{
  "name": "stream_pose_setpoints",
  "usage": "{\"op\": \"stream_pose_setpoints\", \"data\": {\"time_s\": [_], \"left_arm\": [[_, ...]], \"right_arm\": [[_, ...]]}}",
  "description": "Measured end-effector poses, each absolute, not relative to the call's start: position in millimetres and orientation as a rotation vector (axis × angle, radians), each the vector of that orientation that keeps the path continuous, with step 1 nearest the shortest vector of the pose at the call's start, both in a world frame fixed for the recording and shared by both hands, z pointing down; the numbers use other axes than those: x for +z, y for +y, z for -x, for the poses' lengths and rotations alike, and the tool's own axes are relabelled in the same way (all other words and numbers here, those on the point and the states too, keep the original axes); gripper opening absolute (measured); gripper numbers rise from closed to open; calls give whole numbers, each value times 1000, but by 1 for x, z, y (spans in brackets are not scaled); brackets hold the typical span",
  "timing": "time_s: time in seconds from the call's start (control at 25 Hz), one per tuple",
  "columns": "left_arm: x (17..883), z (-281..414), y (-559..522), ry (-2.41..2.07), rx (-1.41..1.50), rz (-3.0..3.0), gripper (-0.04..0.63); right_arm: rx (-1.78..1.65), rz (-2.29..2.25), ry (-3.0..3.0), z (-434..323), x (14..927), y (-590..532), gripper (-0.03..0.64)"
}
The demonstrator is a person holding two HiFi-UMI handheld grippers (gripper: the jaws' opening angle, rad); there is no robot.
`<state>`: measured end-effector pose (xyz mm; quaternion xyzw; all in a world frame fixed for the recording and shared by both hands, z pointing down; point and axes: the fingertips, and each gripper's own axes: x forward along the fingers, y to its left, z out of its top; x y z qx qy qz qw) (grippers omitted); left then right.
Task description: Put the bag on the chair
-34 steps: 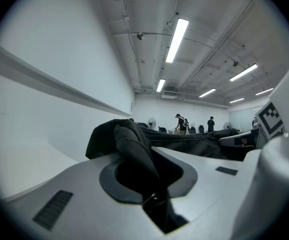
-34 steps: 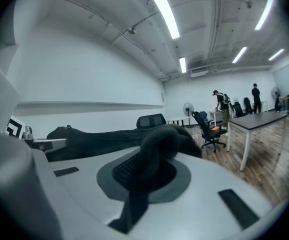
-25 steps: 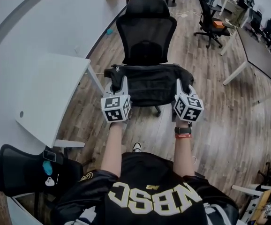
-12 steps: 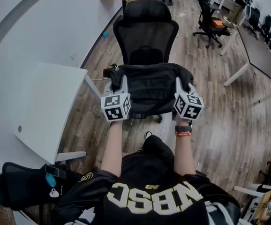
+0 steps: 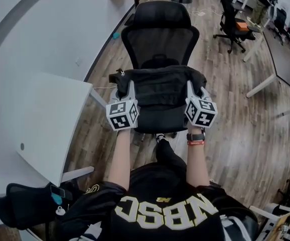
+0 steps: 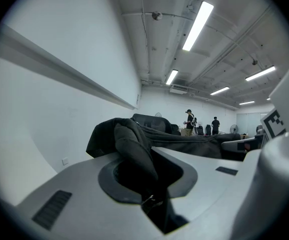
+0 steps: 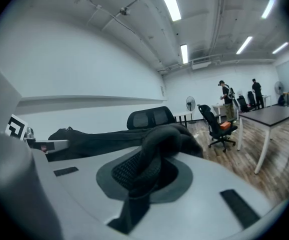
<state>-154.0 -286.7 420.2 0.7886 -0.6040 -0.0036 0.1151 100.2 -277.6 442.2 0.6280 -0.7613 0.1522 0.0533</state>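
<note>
A black bag [image 5: 160,92] is stretched between my two grippers, just in front of and above the seat of a black mesh-backed office chair [image 5: 160,36]. My left gripper [image 5: 126,95] is shut on the bag's left end, whose dark fabric [image 6: 134,154] is pinched between the jaws. At the bag's right end my right gripper [image 5: 194,93] is shut on a padded mesh strap [image 7: 144,169]. The chair's seat is mostly hidden under the bag.
A white desk [image 5: 29,114] stands at the left, close to the chair. Another black chair [image 5: 24,205] sits at the lower left. More office chairs [image 5: 233,21] and a long table [image 5: 285,59] are at the far right on the wood floor. Two people [image 6: 189,121] stand far off.
The chair now sits closer and more centred under the bag. Both grippers have carried the bag forward toward the seat, and the person has stepped in.
</note>
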Motion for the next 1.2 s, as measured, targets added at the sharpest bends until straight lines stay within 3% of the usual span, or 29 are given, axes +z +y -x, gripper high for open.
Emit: {"op": "stream_pose_setpoints", "data": {"time_s": [1.2], "left_arm": [[545, 112, -408, -1616, 297, -2116, 84]], "right_arm": [[830, -1754, -2046, -131, 568, -393, 78]]}}
